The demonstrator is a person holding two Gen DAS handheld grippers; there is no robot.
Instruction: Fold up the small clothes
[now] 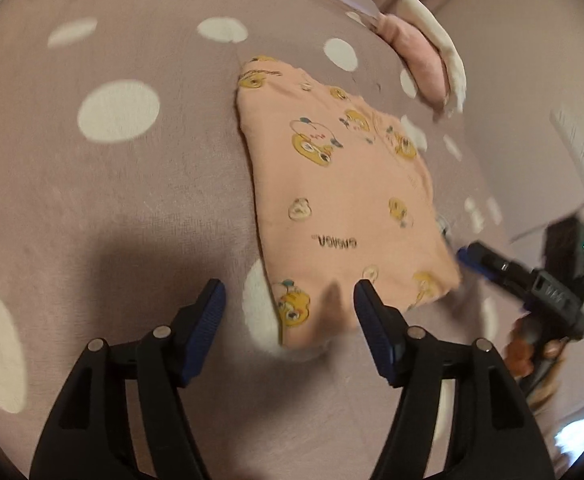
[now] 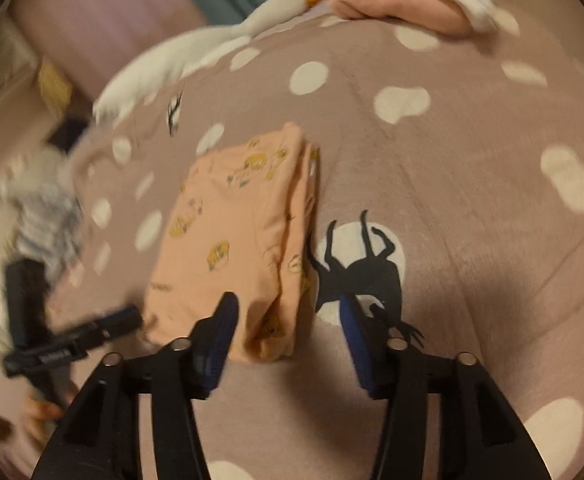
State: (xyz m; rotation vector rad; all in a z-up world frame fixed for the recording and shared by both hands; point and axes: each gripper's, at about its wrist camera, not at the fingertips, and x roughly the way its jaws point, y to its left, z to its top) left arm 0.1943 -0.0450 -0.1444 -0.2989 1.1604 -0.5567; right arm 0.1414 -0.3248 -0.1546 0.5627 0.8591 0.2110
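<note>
A small peach garment (image 1: 344, 184) with yellow cartoon prints lies folded into a rectangle on a mauve bedspread (image 1: 132, 200) with white dots. My left gripper (image 1: 291, 286) is open over the garment's near edge, one finger on each side of its corner, and its pads do not press the cloth. In the right wrist view the same garment (image 2: 228, 232) shows its folded layers along the right side. My right gripper (image 2: 288, 299) is open, with the garment's near end lying between the fingers untouched. Each view shows the other gripper's fingers (image 1: 488, 268) (image 2: 124, 318) at the garment's side.
A stack of folded pink and white clothes (image 2: 404, 8) lies at the far edge of the bed. A white goose plush (image 2: 196, 52) lies at the far left. A grey striped cloth (image 2: 44, 208) sits off the bed's left side. A black deer print (image 2: 356, 272) marks the bedspread.
</note>
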